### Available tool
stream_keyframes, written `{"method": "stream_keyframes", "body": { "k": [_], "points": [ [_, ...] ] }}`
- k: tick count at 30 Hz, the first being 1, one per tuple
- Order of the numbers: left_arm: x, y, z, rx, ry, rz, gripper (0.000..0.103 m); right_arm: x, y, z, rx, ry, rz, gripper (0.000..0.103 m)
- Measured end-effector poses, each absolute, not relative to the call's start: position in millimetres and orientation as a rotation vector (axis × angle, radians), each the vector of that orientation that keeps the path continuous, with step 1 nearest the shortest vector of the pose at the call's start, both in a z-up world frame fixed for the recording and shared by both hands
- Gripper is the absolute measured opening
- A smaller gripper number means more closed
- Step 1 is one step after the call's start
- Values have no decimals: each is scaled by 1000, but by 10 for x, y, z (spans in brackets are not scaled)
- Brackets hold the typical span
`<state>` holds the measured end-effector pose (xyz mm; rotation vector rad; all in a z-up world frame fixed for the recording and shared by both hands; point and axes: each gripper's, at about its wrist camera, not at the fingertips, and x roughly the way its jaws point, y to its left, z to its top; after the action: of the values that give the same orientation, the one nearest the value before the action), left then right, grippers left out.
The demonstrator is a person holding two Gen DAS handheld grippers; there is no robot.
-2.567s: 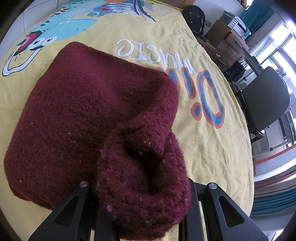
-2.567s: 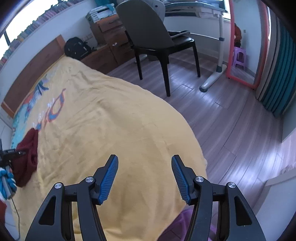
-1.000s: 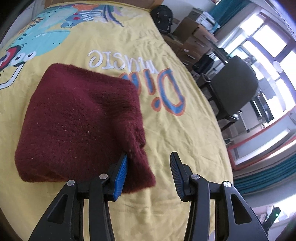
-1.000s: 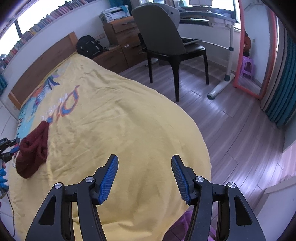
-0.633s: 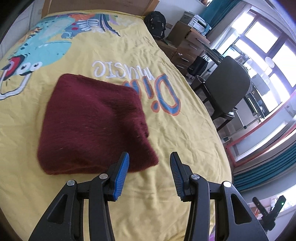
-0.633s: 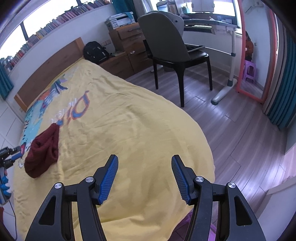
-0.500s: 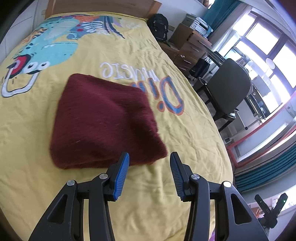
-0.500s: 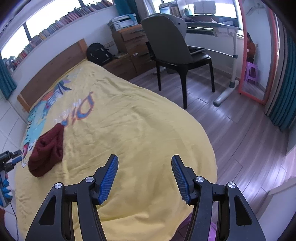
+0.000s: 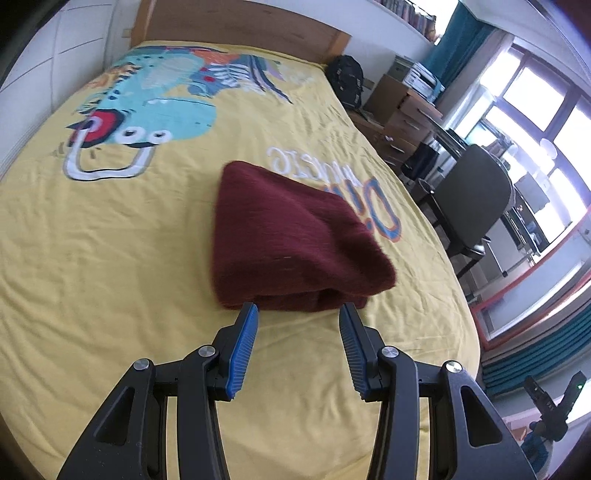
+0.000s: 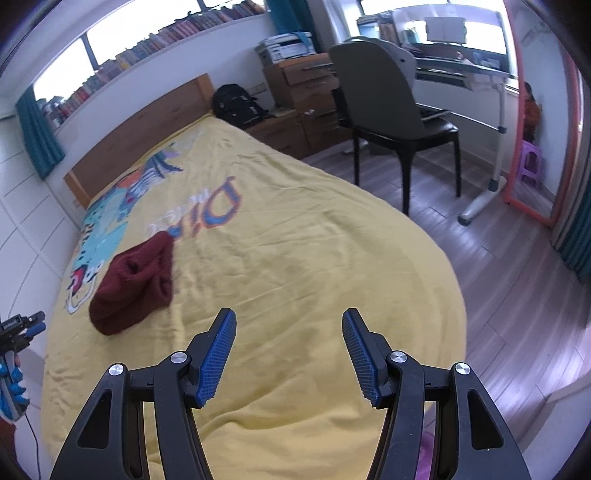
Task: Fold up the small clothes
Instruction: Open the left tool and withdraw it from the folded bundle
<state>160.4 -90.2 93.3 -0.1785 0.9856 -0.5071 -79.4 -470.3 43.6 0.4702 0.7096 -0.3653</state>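
Observation:
A dark red fuzzy garment (image 9: 291,236) lies folded into a thick bundle on the yellow bedspread (image 9: 110,240). My left gripper (image 9: 298,314) hovers open just short of the bundle's near edge, with nothing between its blue pads. In the right wrist view the same garment (image 10: 133,284) sits far off to the left on the bedspread (image 10: 295,258). My right gripper (image 10: 289,319) stands open and empty above the bed's near end. The left gripper (image 10: 22,325) shows at the left edge of that view.
The bedspread carries a cartoon print (image 9: 147,103) and lettering. A wooden headboard (image 9: 236,26) closes the far end. Beside the bed stand a black backpack (image 10: 240,101), wooden drawers (image 10: 306,99), a dark chair (image 10: 384,99), a desk and a mirror (image 10: 535,129) on wooden floor.
My left gripper let go of the red garment and pulled back and up, so the bundle lies farther ahead. The right gripper also rose, and its view takes in more of the bed.

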Motion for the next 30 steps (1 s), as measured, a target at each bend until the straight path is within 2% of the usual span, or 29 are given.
{"method": "stream_keyframes", "body": {
  "k": [14, 23, 30],
  "points": [
    [1329, 146, 967, -194, 951, -397, 40, -137, -3752, 599, 368, 746, -185, 61],
    [1469, 675, 1113, -225, 919, -290, 40, 602, -3240, 652, 312, 768, -59, 61],
    [1675, 875, 880, -246, 963, -239, 40, 1352, -2757, 476, 281, 813, 53, 62]
  ]
}}
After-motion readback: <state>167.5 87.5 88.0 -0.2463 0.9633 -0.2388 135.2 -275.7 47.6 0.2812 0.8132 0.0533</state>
